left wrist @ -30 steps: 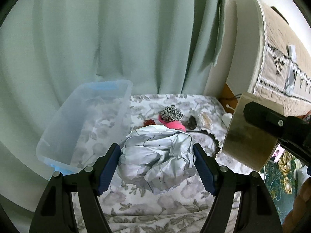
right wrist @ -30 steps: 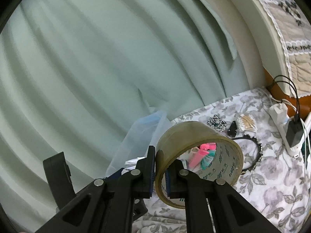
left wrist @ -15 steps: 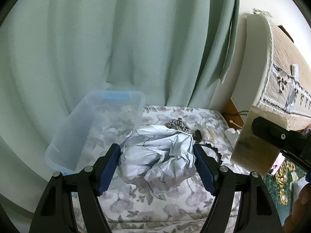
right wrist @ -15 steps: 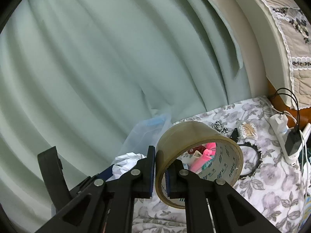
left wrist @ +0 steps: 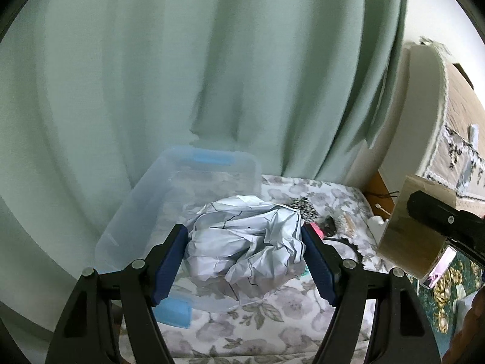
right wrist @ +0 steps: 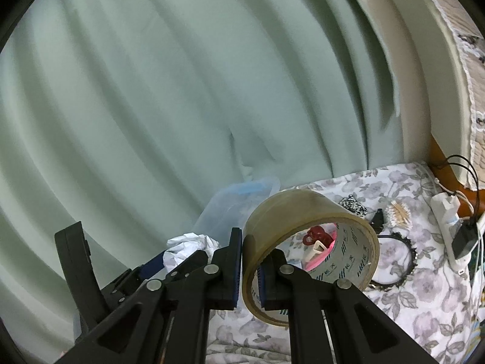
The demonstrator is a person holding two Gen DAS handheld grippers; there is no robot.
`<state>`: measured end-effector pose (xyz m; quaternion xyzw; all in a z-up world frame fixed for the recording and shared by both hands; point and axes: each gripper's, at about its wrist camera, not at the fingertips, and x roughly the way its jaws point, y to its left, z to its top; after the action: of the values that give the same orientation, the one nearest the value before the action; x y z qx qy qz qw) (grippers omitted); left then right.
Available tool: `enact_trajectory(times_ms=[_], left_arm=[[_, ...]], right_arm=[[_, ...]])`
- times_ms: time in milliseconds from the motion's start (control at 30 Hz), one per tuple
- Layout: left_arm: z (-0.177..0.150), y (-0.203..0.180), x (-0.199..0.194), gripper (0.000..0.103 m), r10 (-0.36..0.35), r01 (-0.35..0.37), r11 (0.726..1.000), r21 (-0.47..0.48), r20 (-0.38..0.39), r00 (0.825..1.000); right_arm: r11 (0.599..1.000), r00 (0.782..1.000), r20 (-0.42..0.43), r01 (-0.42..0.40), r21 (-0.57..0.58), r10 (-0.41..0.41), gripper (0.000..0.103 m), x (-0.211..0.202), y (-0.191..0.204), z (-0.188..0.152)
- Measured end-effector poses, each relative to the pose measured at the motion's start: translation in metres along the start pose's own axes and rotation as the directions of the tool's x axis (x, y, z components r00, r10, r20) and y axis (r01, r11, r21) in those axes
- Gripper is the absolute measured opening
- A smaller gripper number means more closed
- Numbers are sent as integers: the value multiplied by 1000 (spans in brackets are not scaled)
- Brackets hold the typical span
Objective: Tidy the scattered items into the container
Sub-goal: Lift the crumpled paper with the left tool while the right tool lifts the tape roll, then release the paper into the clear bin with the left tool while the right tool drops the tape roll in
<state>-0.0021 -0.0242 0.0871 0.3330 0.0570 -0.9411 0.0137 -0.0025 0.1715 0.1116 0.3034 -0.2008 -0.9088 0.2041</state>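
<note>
My left gripper is shut on a crumpled ball of white paper, held above the bed beside the clear plastic container with blue latches. The same paper ball shows at the lower left of the right wrist view. My right gripper is shut on the wall of a roll of brown packing tape, one pad outside and one inside the ring. The tape roll also hangs at the right of the left wrist view. Behind it, the container stands against the curtain.
Small items lie on the floral bedspread: a speckled scrunchie, a black clip, cotton swabs, a black toothed headband, pink and red pieces. A white power strip lies by the headboard. A green curtain hangs behind.
Both grippers have risen and shifted with their loads. The container now sits more central in the left wrist view, and the paper ball has come into the right wrist view.
</note>
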Motion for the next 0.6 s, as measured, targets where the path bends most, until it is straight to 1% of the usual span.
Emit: enact_trajectory(times_ms=[267,600], left_arm=[[5,29,13,76,25,-26,999,-42,-15,1000],[7,61,35,76,46,-51,994,-93,-52,998]], right_arm=[[999,999,-38,-10,-41,9,10,27,21,7],[999,996,-94,-12,-51,7,10,63,33,7]])
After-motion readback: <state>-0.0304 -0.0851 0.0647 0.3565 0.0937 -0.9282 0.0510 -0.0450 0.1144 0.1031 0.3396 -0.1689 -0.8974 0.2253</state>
